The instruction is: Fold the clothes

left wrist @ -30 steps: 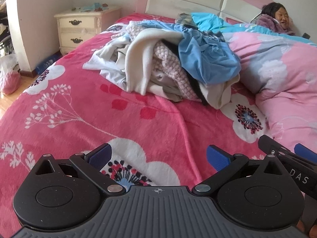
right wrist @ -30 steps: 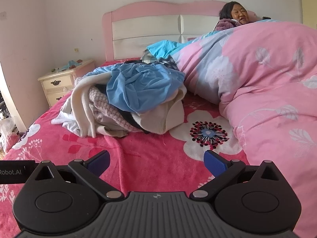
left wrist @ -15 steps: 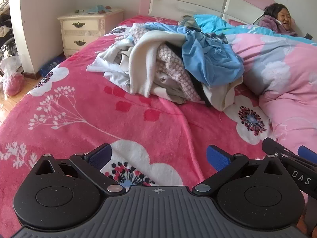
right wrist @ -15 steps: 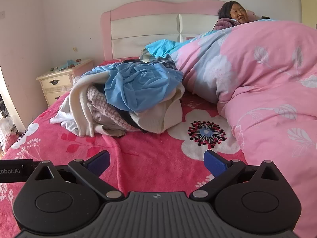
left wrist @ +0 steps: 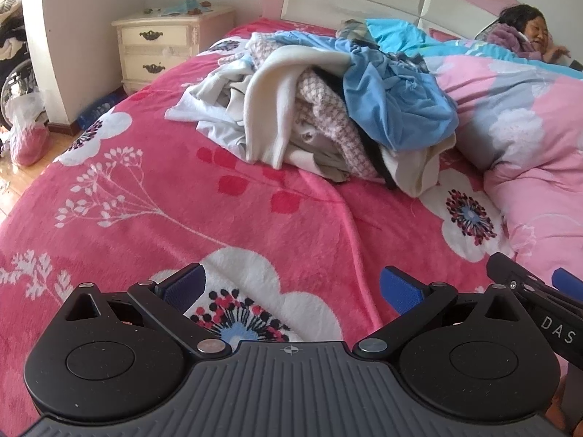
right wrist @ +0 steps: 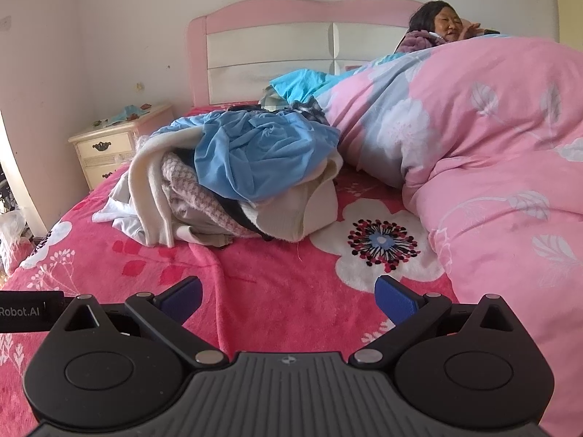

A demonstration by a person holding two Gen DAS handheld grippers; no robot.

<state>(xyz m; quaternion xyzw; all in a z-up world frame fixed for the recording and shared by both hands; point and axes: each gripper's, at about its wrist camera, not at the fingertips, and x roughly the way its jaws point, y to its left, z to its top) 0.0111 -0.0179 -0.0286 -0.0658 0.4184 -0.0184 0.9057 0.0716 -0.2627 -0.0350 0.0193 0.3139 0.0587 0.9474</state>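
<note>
Cream nightstand (left wrist: 171, 45), one, stands off the bed's far left corner. One heap of clothes (left wrist: 320, 109) lies mid-bed on the pink floral blanket (left wrist: 182, 200), against one pink quilt (right wrist: 492, 153) along the right edge covering a person (right wrist: 437, 29). Left gripper (left wrist: 291, 287) and right gripper (right wrist: 289, 293) both hover with fingers apart, empty, near the foot edge.
</note>
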